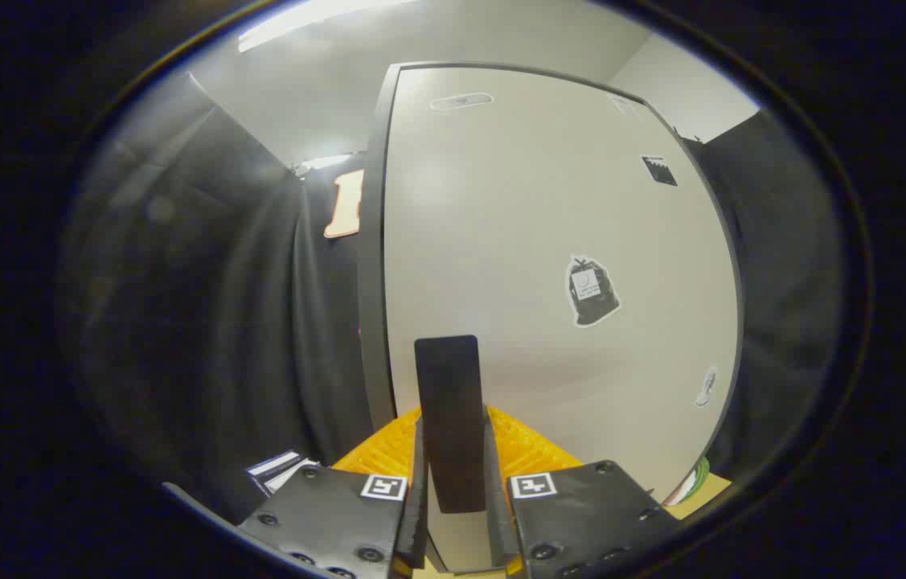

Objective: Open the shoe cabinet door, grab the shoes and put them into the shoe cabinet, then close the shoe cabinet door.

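Note:
The shoe cabinet's white door (541, 225) stands close in front of me, with a dark frame along its left edge (371, 265). A black flat handle (448, 378) sticks out from the door's lower part, upright and straight ahead. My gripper (451, 414) is shut on this handle, one finger pressed against each of its sides. The door's left edge looks slightly off the cabinet, but I cannot tell how far it stands open.
Black cloth walls hang to the left (203, 281) and right (782, 281) of the cabinet. Stickers dot the door, the largest a dark bag shape (591, 291). A small striped card (280, 468) lies low on the left.

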The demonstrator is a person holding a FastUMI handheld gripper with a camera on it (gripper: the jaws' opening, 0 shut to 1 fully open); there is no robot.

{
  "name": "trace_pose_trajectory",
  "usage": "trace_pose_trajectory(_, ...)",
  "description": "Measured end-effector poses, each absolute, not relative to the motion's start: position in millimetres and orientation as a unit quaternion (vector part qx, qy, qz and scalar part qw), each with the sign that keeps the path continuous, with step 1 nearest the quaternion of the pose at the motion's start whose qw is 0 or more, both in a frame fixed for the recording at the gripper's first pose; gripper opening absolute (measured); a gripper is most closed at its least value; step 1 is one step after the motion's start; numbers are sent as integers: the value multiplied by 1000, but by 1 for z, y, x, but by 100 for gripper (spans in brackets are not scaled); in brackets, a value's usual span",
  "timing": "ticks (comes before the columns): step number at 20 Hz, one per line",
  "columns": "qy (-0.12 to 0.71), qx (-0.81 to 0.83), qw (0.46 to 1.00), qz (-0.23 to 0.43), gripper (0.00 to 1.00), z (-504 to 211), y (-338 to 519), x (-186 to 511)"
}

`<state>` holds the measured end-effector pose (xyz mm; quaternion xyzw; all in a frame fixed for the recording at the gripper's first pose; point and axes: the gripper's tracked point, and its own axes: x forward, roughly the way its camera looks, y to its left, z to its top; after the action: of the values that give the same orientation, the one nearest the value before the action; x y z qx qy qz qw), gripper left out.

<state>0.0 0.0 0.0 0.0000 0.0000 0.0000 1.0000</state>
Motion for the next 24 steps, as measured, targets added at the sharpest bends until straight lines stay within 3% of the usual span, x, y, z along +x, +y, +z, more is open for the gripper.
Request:
trace_pose_trajectory(5, 5, 4, 1000, -7, 25, -1, -1, -1)
trace_pose_trajectory(6, 6, 3, 1000, -9, 15, 0, -2, -2)
trace_pose_trajectory(24, 10, -1, 999, -52, 15, 4, -17, -56)
